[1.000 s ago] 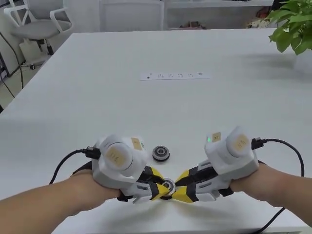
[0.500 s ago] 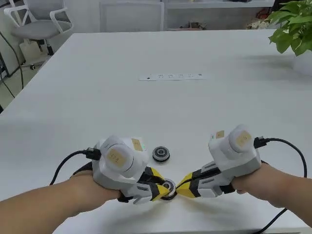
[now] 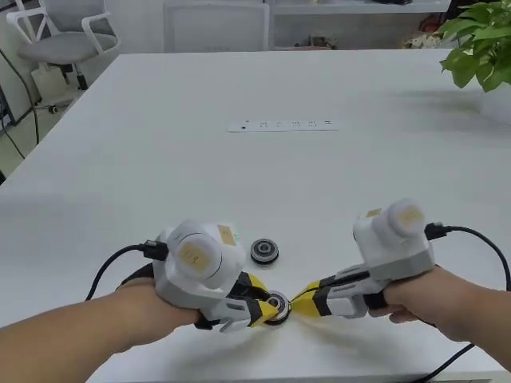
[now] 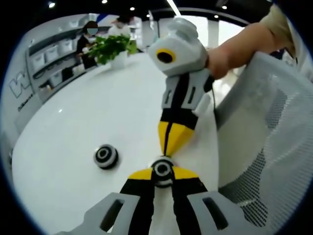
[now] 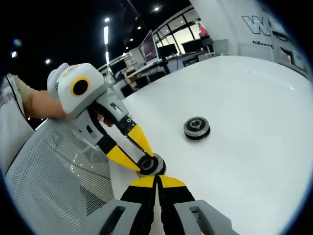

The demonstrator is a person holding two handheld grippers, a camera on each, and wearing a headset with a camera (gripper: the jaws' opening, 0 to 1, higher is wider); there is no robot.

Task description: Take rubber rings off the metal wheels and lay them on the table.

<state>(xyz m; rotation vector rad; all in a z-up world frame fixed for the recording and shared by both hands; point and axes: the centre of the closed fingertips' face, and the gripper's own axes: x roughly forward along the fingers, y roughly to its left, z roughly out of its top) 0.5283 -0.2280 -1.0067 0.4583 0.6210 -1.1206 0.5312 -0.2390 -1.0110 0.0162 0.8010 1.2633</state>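
Left gripper (image 3: 270, 308) is clamping one metal wheel (image 3: 277, 304) by the worktop's (image 3: 319, 183) near edge, bracing it. Right gripper (image 3: 298, 303), jaws pressed together, is nipping its rim, probably peeling the rubber ring (image 5: 160, 162). The second wheel (image 3: 263, 251) is sitting just beyond.

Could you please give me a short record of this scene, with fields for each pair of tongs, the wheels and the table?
Left tongs: shut on held wheel, near the table's near edge
Right tongs: shut, tips against the held wheel's rim; whether they pinch anything cannot be told
Loose wheel: lies flat on table, apart from both tongs
Also on table: power strip mid-table; plant at far right corner
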